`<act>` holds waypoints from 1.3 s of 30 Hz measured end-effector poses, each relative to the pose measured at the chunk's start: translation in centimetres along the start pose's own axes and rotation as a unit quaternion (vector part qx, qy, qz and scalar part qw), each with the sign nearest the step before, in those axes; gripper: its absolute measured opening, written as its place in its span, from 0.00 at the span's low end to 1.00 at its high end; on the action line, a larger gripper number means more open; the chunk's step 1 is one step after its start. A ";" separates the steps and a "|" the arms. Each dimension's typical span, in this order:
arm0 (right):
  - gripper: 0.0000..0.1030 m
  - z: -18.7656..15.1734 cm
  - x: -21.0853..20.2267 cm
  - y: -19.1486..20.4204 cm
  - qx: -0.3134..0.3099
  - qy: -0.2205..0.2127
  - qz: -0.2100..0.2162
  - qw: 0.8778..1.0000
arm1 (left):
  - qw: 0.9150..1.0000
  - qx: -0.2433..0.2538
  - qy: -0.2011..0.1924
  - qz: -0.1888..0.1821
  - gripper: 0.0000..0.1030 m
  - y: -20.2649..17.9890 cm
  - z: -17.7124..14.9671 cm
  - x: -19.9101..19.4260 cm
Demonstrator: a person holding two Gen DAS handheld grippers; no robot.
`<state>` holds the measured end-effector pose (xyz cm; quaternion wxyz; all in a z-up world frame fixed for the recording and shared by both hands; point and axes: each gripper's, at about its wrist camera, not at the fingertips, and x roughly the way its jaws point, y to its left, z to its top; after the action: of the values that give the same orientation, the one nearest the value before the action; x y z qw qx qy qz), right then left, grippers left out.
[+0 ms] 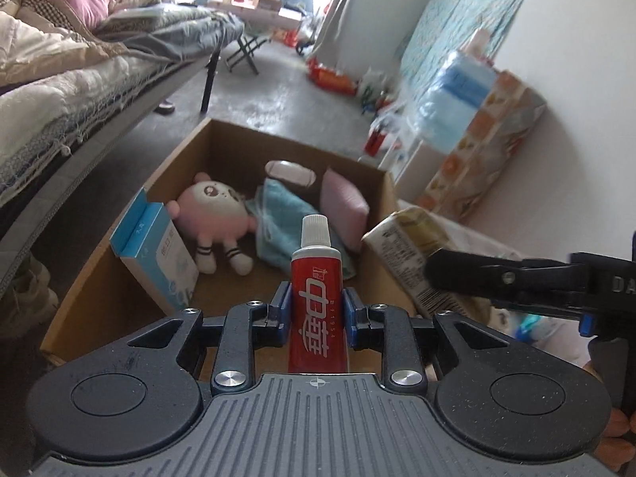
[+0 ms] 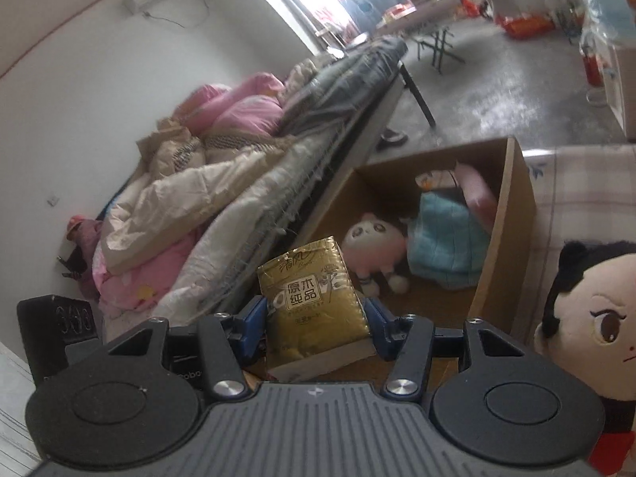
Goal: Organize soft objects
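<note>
My left gripper (image 1: 317, 307) is shut on a red toothpaste tube (image 1: 316, 298) with a white cap, held upright over the near end of an open cardboard box (image 1: 119, 298). In the box lie a pink plush doll (image 1: 216, 218), a blue towel (image 1: 282, 234), a pink pillow (image 1: 344, 206) and a blue-white carton (image 1: 157, 254). My right gripper (image 2: 314, 320) is shut on a gold tissue pack (image 2: 314, 302), held above the box's near left side; the pack also shows in the left wrist view (image 1: 413, 250). The box (image 2: 512, 246), doll (image 2: 373, 246) and towel (image 2: 449, 242) show in the right wrist view too.
A bed with piled quilts (image 1: 51, 79) runs along the box's left side. A dark-haired plush doll (image 2: 588, 318) lies on a checked cloth right of the box. A patterned box (image 1: 489, 147) with blue packs stands by the right wall. Folding table legs (image 1: 242, 51) stand farther back.
</note>
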<state>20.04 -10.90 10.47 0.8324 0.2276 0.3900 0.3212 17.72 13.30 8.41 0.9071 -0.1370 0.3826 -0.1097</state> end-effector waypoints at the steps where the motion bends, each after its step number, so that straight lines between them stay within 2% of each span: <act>1: 0.56 0.0 1.1 -0.4 0.010 0.013 -0.008 1.000 | 1.000 0.004 0.007 0.002 0.24 0.3 0.3 0.6; 8: 0.56 2.8 7.3 -1.5 0.067 0.066 -0.052 0.994 | 0.997 0.015 0.052 0.055 0.24 2.0 2.7 5.1; 17: 0.56 4.1 13.9 -3.2 0.120 0.109 -0.104 0.981 | 0.984 0.068 0.111 0.122 0.24 2.8 4.2 10.1; 24: 0.58 3.2 17.1 -5.2 0.152 0.143 -0.143 0.968 | 0.976 0.080 0.155 0.127 0.25 3.4 3.7 13.0; 33: 0.63 2.6 18.7 -5.6 0.174 0.178 -0.154 0.956 | 0.968 0.043 0.208 0.133 0.27 5.2 3.5 14.9; 39: 0.64 2.7 18.8 -5.6 0.182 0.176 -0.143 0.957 | 0.971 0.024 0.202 0.128 0.27 6.2 3.5 14.5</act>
<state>33.37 -1.76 -0.91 0.7327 0.2568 0.6103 0.1573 30.77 15.31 -0.95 0.8206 -0.0400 0.5695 -0.0277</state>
